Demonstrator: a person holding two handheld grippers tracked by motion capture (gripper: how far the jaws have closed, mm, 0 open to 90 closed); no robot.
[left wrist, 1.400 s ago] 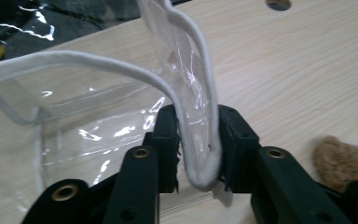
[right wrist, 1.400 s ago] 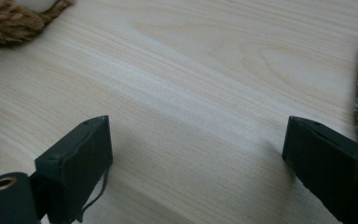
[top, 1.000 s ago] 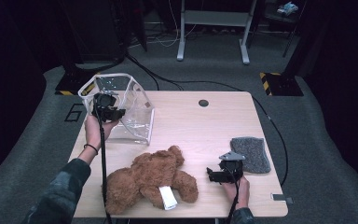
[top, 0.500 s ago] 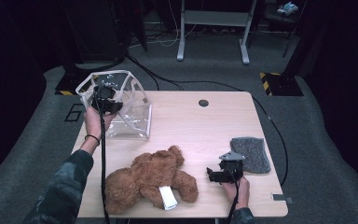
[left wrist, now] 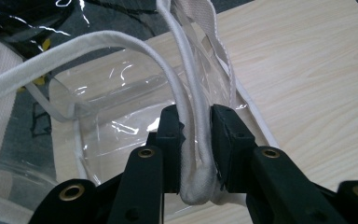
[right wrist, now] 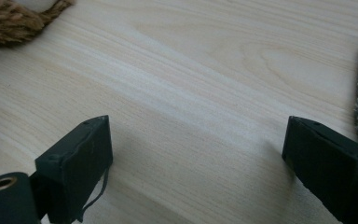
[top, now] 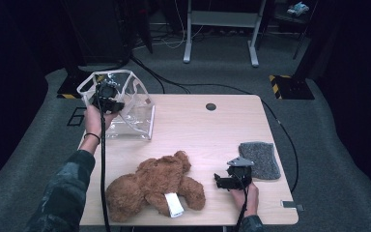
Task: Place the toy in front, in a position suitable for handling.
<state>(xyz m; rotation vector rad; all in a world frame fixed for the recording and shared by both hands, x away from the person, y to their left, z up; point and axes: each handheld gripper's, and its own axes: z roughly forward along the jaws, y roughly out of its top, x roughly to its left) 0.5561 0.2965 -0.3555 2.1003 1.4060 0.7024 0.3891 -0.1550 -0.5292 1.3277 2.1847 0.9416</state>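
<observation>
Gripping item: left gripper [left wrist: 196, 140], jaws clenched on the white fabric rim band [left wrist: 193, 154] of a clear plastic tote bag with white webbing handles [top: 137, 113]; the bag stands at the far left corner of the pale wooden table [top: 207, 130], its mouth held up by the left gripper [top: 107, 96]. Right gripper [right wrist: 196, 154]: jaws released wide, nothing between them, low over bare wood near the front right edge. Brown plush teddy bear with white label [top: 154, 186]: lying at front centre, just left of the right gripper [top: 224, 180]. Grey felt pad [top: 260, 159]: flat, just beside that gripper's right.
</observation>
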